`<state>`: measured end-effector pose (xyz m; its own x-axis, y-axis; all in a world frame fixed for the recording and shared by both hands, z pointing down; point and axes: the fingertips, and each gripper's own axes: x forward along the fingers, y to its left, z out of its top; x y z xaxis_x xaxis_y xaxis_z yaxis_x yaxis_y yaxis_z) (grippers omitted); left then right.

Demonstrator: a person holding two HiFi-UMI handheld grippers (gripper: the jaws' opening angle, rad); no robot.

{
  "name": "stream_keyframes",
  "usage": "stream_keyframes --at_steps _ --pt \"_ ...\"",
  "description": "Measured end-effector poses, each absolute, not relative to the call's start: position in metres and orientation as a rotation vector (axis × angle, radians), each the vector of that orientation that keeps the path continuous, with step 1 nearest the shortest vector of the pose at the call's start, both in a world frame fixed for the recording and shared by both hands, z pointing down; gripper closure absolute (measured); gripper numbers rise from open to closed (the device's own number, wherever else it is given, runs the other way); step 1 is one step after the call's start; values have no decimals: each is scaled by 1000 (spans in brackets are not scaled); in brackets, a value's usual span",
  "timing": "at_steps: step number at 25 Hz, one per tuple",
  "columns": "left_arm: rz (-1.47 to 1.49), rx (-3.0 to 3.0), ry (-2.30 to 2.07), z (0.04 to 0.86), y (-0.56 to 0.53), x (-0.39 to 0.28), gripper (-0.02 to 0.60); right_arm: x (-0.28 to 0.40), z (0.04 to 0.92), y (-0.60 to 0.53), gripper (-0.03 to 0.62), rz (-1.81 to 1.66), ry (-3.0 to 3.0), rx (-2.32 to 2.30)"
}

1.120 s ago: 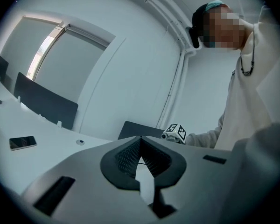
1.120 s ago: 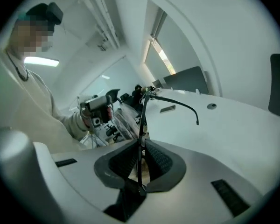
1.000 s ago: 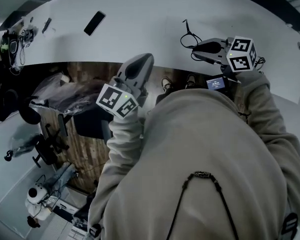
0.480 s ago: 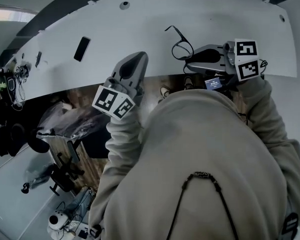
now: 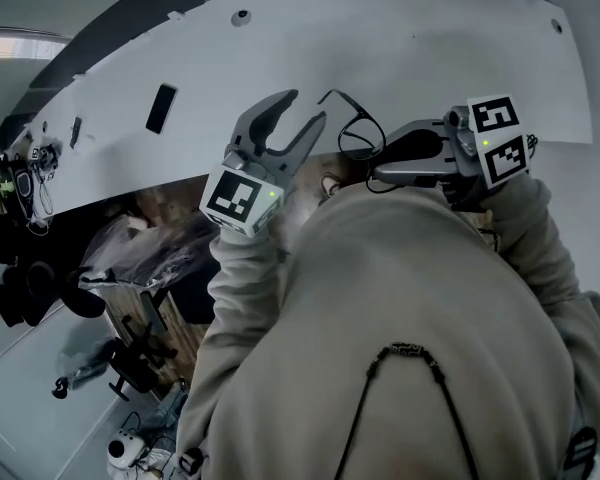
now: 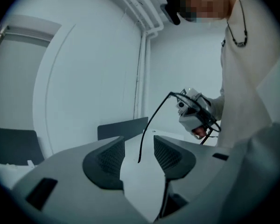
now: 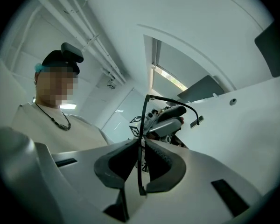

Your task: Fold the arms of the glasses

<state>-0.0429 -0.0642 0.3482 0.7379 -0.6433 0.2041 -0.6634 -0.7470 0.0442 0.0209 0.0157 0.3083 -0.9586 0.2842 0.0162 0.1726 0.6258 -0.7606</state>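
My right gripper (image 5: pixel 378 171) is shut on the black thin-framed glasses (image 5: pixel 352 130) and holds them in the air near the table's front edge. In the right gripper view the frame (image 7: pixel 141 125) runs up from between the closed pads, and one arm (image 7: pixel 177 104) arches off to the right. My left gripper (image 5: pixel 302 110) stands just left of the glasses; its jaws have just been opening and now gape wide. In the left gripper view the tip of one glasses arm (image 6: pixel 147 129) hangs in the gap between the pads (image 6: pixel 109 157), touching neither.
The curved white table (image 5: pixel 400 48) lies in front, with a black phone (image 5: pixel 161 108) on its left part and small clutter (image 5: pixel 25 163) at its far left end. Below the table edge are wooden floor, bags and a chair (image 5: pixel 130 258).
The left jaws went from shut to wide open, and that gripper came closer to the glasses. The right gripper, still holding the glasses, rose and drew nearer the table's front edge.
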Motion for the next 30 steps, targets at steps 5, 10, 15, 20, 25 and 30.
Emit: stream_keyframes --at_steps 5,10,15,20,25,30 --pt "396 2850 -1080 356 -69 -34 427 20 291 22 534 1269 -2708 -458" --pt "409 2861 -1102 355 -68 -36 554 18 284 20 534 1261 -2739 -464" --pt "421 2880 -1100 352 -69 -33 558 16 280 20 534 1235 -2746 -483" --pt "388 2877 -1082 350 -68 -30 560 18 278 14 534 1225 -2768 -452" --pt "351 2867 -1054 347 -67 -24 560 22 274 2 534 1211 -2796 -414" --pt "301 2855 -1038 340 -64 -18 560 22 272 -10 534 1194 -2834 -368"
